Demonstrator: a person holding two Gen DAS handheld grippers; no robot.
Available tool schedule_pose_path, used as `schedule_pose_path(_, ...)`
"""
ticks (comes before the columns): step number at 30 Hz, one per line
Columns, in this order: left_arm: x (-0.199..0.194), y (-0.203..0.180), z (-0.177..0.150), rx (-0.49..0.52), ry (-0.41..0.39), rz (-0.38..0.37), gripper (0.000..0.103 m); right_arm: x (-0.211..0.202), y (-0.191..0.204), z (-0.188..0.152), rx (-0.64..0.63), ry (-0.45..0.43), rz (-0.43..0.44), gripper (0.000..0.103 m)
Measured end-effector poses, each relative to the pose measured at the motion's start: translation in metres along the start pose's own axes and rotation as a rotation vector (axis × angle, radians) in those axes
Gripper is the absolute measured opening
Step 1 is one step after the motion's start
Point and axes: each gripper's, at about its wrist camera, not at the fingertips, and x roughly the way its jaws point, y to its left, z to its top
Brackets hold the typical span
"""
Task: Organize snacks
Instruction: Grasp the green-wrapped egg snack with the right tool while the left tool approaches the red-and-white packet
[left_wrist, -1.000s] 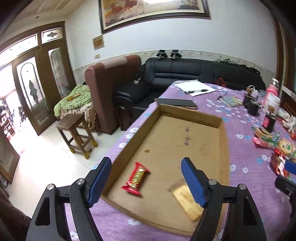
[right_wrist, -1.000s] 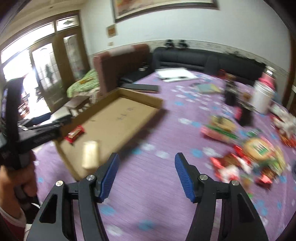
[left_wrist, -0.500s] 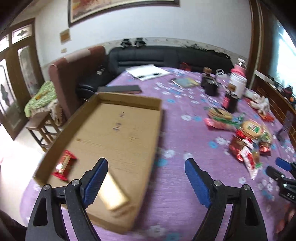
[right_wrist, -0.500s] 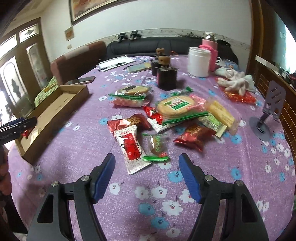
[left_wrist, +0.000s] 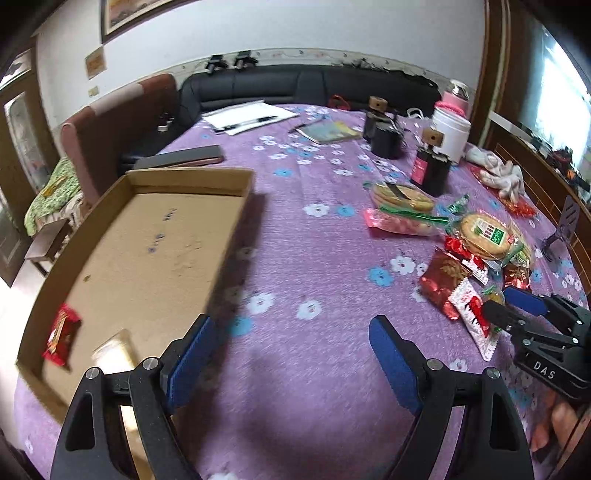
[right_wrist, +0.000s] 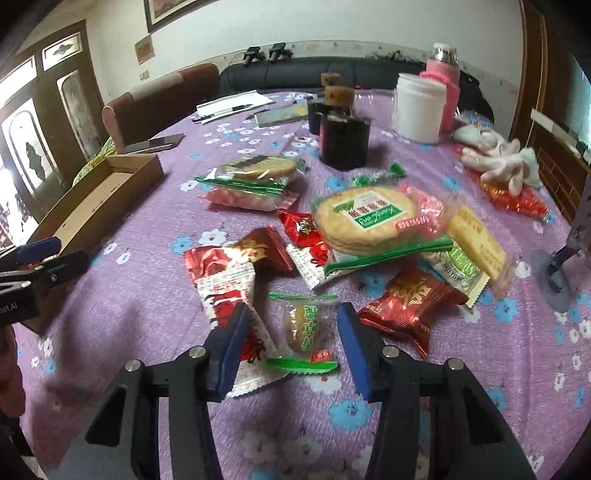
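Note:
A shallow cardboard box (left_wrist: 236, 221) lies on the purple flowered tablecloth and holds a red snack bar (left_wrist: 61, 334) and a pale yellow packet (left_wrist: 112, 350). My left gripper (left_wrist: 288, 363) is open and empty, hovering over bare cloth beside the box. Several wrapped snacks lie in a pile to the right. My right gripper (right_wrist: 291, 345) is open, its jaws standing either side of a small green-wrapped cake (right_wrist: 304, 326) without touching it. A white-and-red packet (right_wrist: 229, 295) lies under its left finger. The right gripper also shows in the left wrist view (left_wrist: 517, 308).
A big round cracker pack (right_wrist: 364, 219), red packets (right_wrist: 410, 299), a yellow bar (right_wrist: 478, 240), two dark jars (right_wrist: 343, 138), a white tub (right_wrist: 419, 107), a pink bottle (right_wrist: 443, 77), gloves (right_wrist: 498, 162) and a phone stand (right_wrist: 561, 266) crowd the table. Papers and a black case lie farther back.
Both grippers swung right, away from the box. My right gripper moved forward and down over the snack pile and now straddles the green-wrapped cake, its jaws narrower than before.

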Motion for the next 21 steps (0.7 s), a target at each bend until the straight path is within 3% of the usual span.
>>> schedule_pose_path(1,0.004,-0.004,0.002,0.010,0.008,-0.005,0.088,0.001,-0.002,0.001,0.006,0.002,0.004,0.044)
schedule_pose_path(2,0.008,-0.010,0.005,0.025,0.014,-0.014,0.088,0.002,-0.005,0.002,0.020,0.005,0.016,0.030)
schedule_pose_path(3,0.011,-0.015,0.008,0.041,0.017,-0.019,0.088,0.003,-0.007,0.002,0.029,0.013,0.019,0.024)
schedule_pose_path(10,0.019,-0.052,0.014,0.117,0.052,-0.085,0.088,-0.018,-0.025,-0.008,0.102,-0.024,0.080,0.023)
schedule_pose_path(14,0.017,-0.078,0.007,0.090,0.074,-0.113,0.088,-0.039,-0.038,-0.019,0.136,-0.057,0.082,0.023)
schedule_pose_path(19,0.029,-0.112,-0.003,0.033,0.107,-0.037,0.088,-0.057,-0.056,-0.030,0.178,-0.081,0.081,0.023)
schedule_pose_path(21,0.033,-0.117,-0.006,-0.012,0.125,-0.062,0.089,-0.062,-0.063,-0.035,0.191,-0.086,0.080,0.023)
